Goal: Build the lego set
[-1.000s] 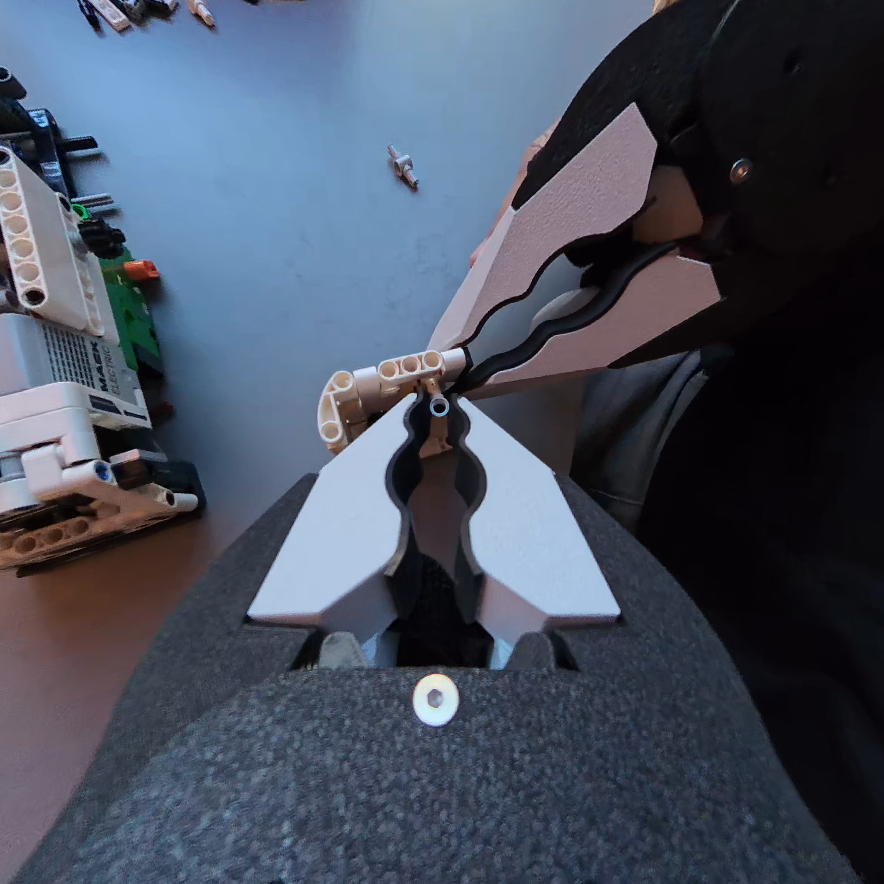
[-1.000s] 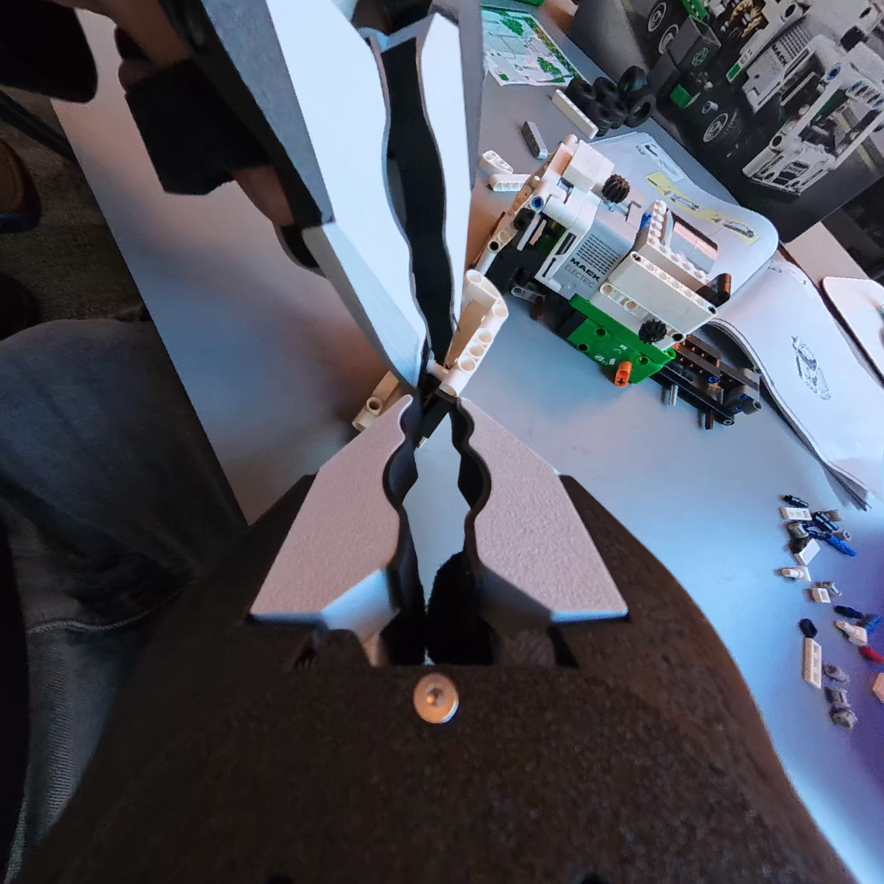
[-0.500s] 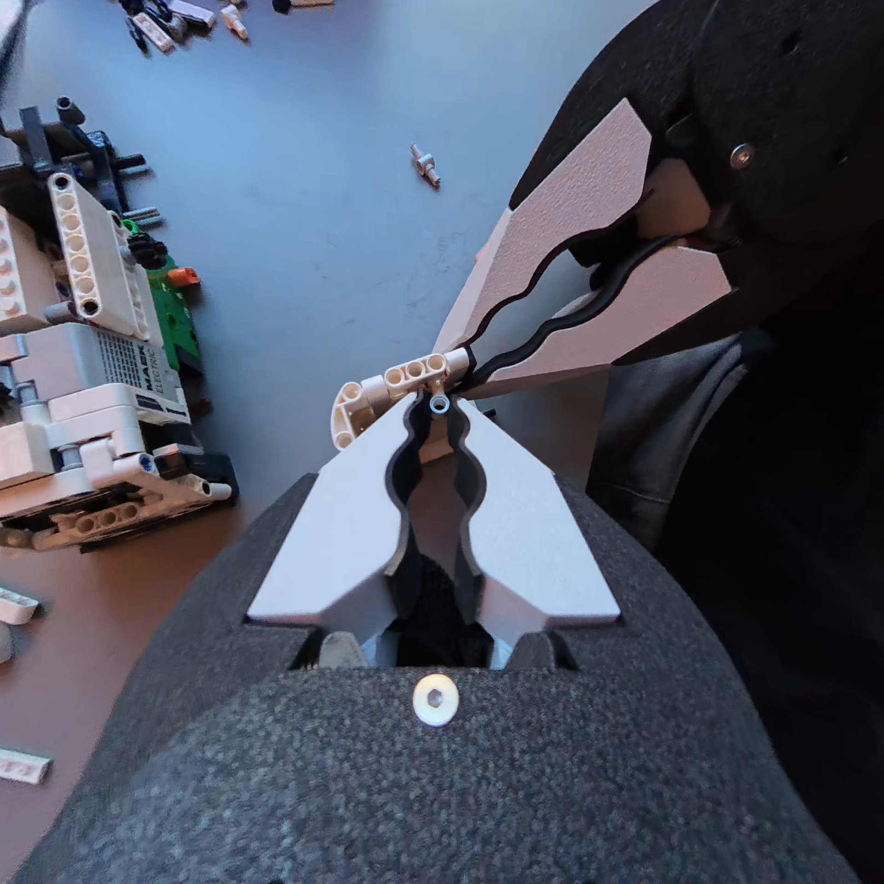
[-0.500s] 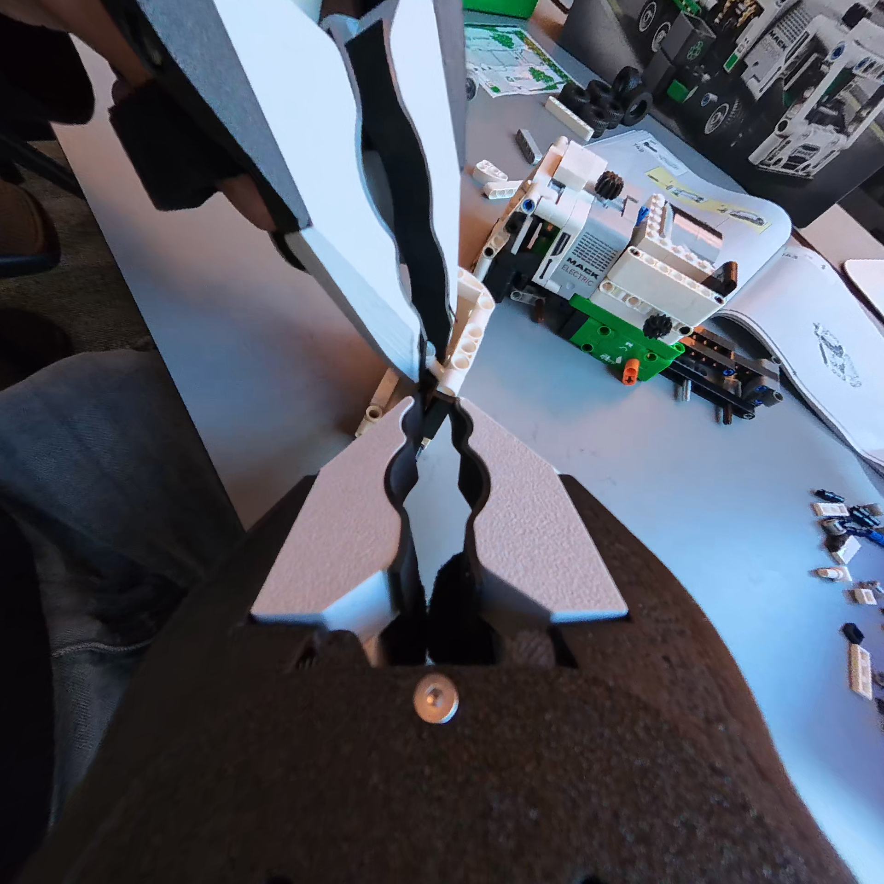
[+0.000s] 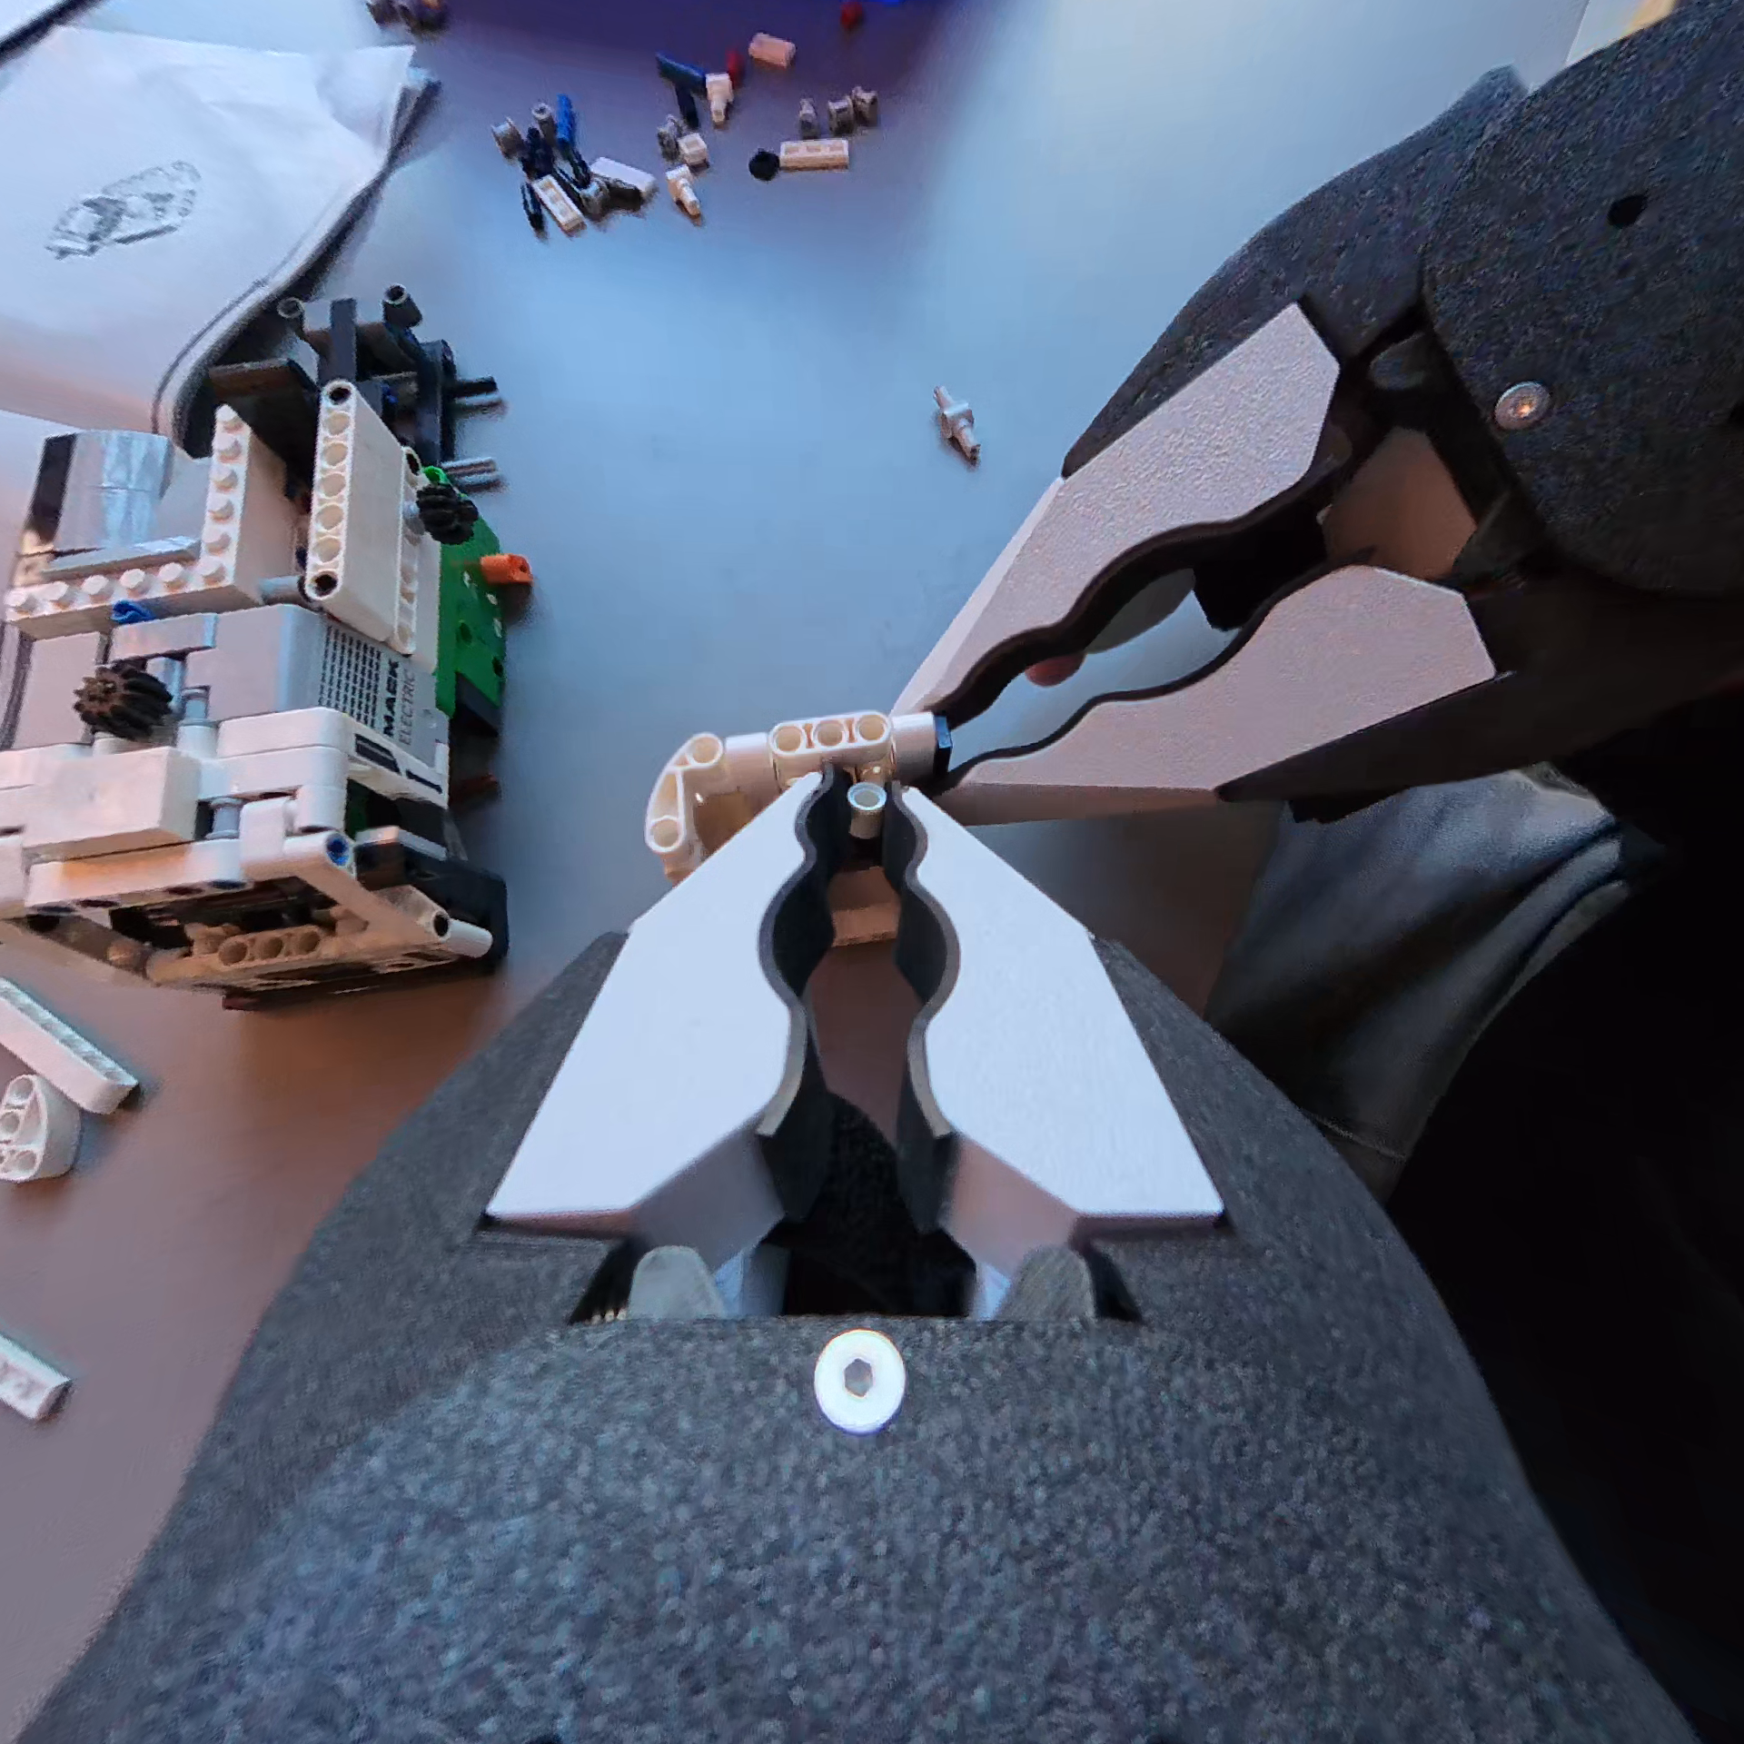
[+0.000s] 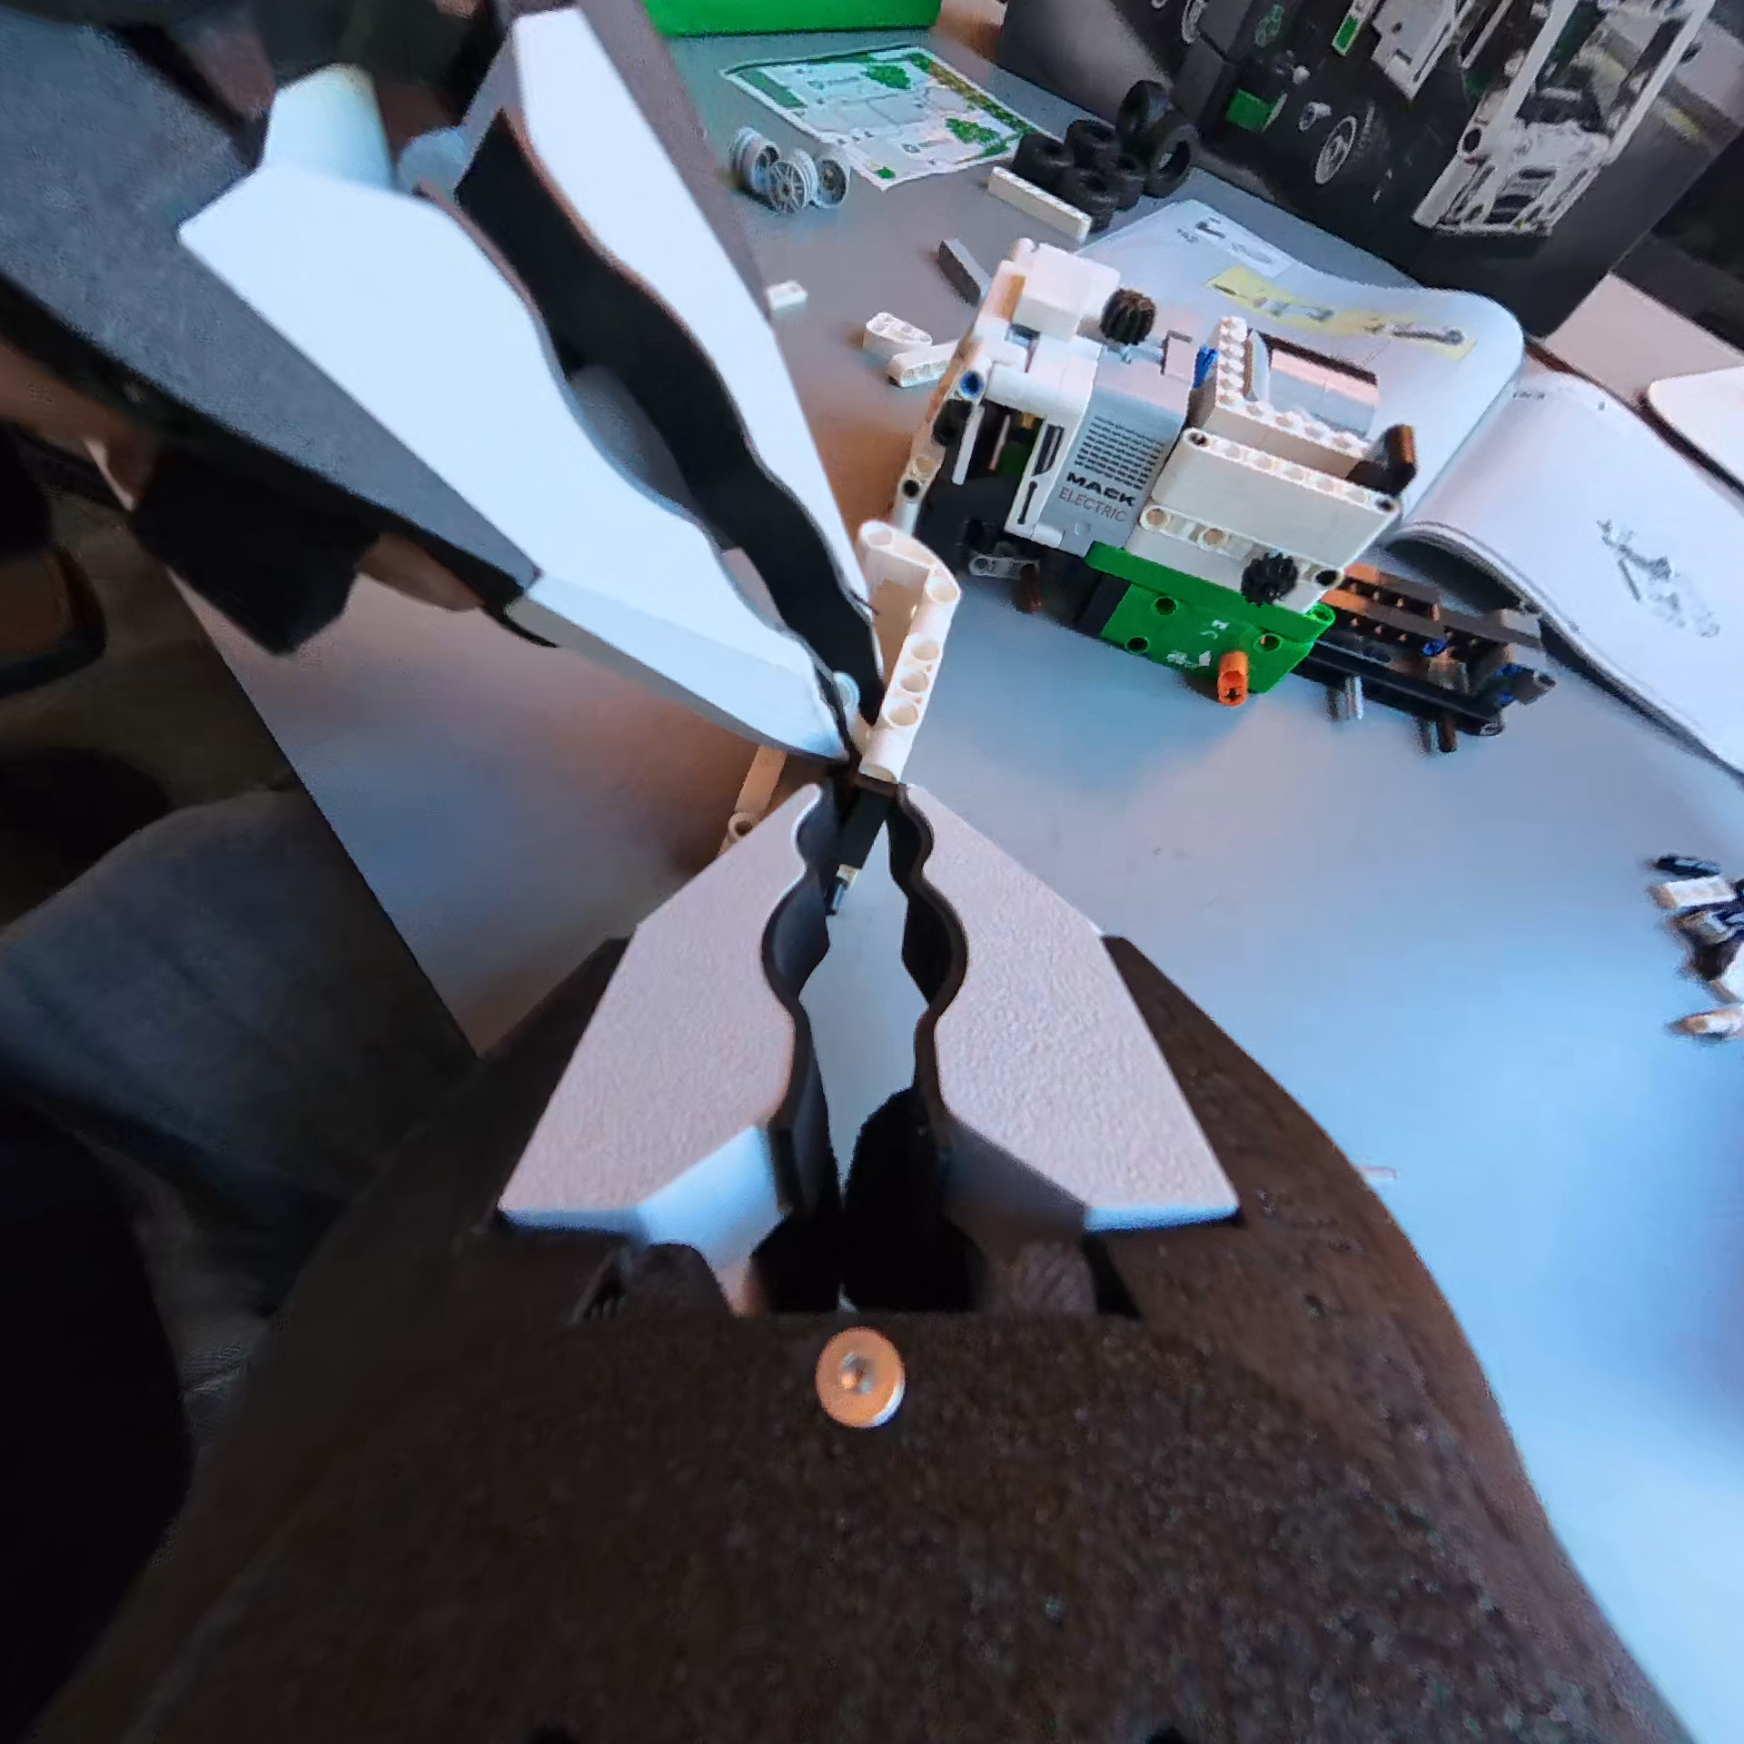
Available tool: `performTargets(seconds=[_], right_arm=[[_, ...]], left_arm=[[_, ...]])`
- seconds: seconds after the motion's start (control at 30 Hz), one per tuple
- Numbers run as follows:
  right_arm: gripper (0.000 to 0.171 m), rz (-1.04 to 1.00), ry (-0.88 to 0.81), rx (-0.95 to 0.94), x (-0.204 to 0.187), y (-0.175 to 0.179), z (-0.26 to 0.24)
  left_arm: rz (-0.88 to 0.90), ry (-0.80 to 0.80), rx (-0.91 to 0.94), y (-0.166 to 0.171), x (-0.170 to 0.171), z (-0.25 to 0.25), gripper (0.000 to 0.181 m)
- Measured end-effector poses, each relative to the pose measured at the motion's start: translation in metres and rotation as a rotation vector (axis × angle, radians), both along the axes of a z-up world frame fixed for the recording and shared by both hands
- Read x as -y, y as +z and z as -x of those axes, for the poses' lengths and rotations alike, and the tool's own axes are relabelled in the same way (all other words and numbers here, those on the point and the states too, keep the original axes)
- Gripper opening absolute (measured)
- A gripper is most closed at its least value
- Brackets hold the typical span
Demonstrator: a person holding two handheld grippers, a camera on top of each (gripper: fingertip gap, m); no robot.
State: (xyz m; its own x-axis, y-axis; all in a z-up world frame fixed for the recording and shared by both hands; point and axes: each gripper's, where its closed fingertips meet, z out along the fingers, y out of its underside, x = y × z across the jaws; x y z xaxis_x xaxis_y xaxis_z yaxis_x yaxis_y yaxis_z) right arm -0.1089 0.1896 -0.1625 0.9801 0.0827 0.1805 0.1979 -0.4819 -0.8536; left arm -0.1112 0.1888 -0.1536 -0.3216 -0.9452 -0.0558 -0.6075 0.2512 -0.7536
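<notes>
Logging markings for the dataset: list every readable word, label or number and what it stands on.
Truck grille panel: two printed words, legible, not repeated here.
Booklet: print too small.
Leaflet: too small.
Box: blurred.
Left tongs, right tongs, white beam, pin: unmarked.

- Your left wrist view: sharp, cool bluish light far side, warm orange near edge.
- Right wrist view: motion blur at edges, esp. left.
- Both: fisheye bending.
</notes>
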Motion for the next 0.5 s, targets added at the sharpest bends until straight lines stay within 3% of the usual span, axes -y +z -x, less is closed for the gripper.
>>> performTargets(seconds=[0.03,0.5], right_arm=[[0.009,-0.002,-0.005,-0.014,0.0002,-0.0001,-0.0005],[0.009,-0.022,-0.032,-0.074,0.0004,-0.0002,-0.0014]], left_arm=[[0.003,0.010,0.017,0.0001,0.0003,-0.0008,0.007],[-0.008,0.133,0.195,-0.0053,-0.0018,-0.0044,0.007]])
